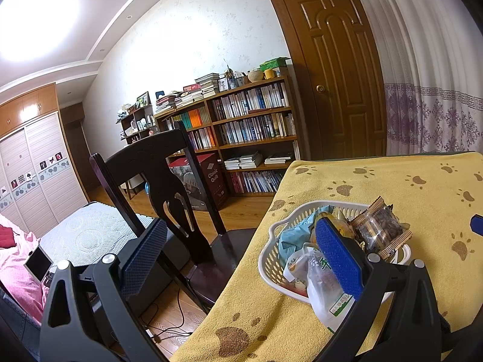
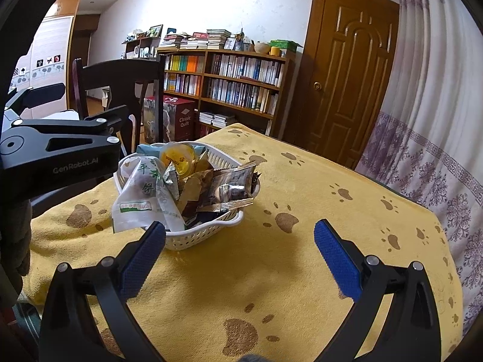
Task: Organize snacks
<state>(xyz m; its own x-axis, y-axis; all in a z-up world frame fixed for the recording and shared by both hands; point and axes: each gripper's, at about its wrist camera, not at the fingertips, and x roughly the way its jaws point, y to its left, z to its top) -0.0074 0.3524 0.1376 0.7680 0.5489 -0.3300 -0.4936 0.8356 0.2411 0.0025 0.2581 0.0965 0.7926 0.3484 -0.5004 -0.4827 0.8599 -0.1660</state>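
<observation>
Right hand-held gripper (image 2: pixel 240 236) agape, empty; snack basket (image 2: pixel 205 233) just beyond left finger.

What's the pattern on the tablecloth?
Brown paw prints on a yellow tablecloth, clearest in the right wrist view.

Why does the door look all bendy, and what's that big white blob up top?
Left wrist view: fisheye lens curves the door; the blob is ceiling-light glare. Right wrist view: door and curtain bow too, no glare there.
</observation>
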